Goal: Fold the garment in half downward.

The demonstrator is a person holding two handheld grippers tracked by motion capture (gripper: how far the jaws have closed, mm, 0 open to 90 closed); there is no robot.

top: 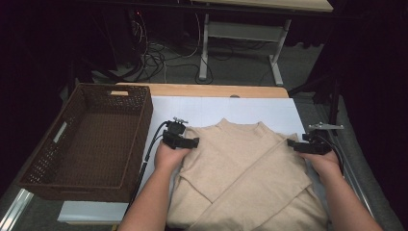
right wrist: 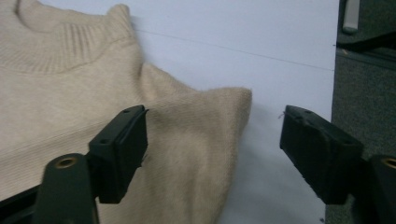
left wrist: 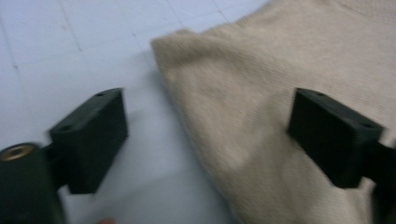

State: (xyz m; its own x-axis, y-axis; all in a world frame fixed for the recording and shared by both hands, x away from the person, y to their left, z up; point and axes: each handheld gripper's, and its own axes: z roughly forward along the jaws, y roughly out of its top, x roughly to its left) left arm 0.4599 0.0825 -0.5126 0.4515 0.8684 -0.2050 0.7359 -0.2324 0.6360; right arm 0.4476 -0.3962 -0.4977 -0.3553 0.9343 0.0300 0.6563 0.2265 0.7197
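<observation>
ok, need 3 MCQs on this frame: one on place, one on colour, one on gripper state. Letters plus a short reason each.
1. Where is the basket?
A. left of the sweater
B. on top of the sweater
C. right of the sweater

2. What colour is the sweater?
A. navy
B. beige
C. red

3. How do the jaws of the right gripper stand?
A. clamped shut with nothing between them
B. apart, astride the sweater's shoulder edge
C. gripping the basket rim

Key:
1 A: the high view shows the brown woven basket at the table's left, beside the sweater.
2 B: it is beige in all views.
3 B: the right gripper view shows a wide gap, with the shoulder corner between the jaws.
</observation>
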